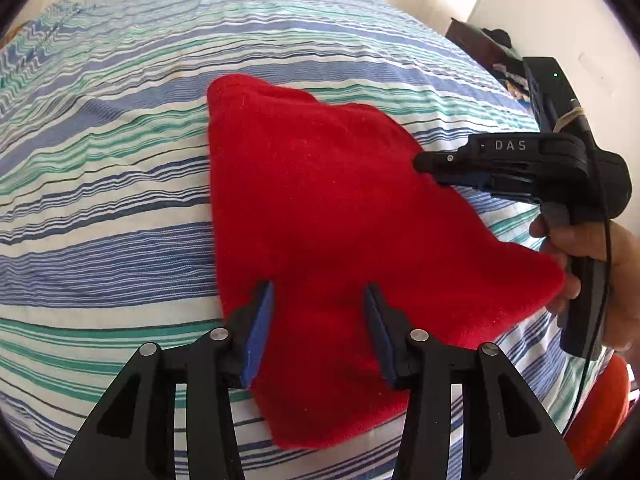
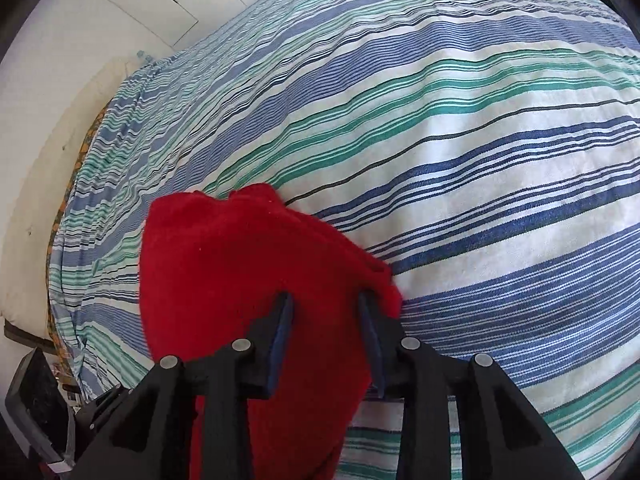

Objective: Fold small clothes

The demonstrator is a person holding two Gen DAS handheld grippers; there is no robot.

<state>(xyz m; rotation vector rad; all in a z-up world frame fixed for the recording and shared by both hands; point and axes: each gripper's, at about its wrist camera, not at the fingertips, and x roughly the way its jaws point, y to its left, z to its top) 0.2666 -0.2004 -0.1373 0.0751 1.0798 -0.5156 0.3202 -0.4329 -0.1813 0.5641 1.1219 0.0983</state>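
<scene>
A red fleece garment [image 1: 328, 216] lies folded flat on the striped bedspread [image 1: 104, 184]. My left gripper [image 1: 319, 294] is open just above its near part, with cloth showing between the fingers. My right gripper [image 1: 424, 166] comes in from the right at the garment's right edge. In the right wrist view the right gripper [image 2: 326, 300] is open over the red garment [image 2: 240, 280], its right finger at the cloth's edge.
The striped bedspread [image 2: 480, 160] covers the bed all around. A white wall [image 2: 80, 40] stands past the bed's far edge. A dark cabinet with clutter [image 1: 488, 48] stands at the back right. An orange object [image 1: 596, 412] sits low right.
</scene>
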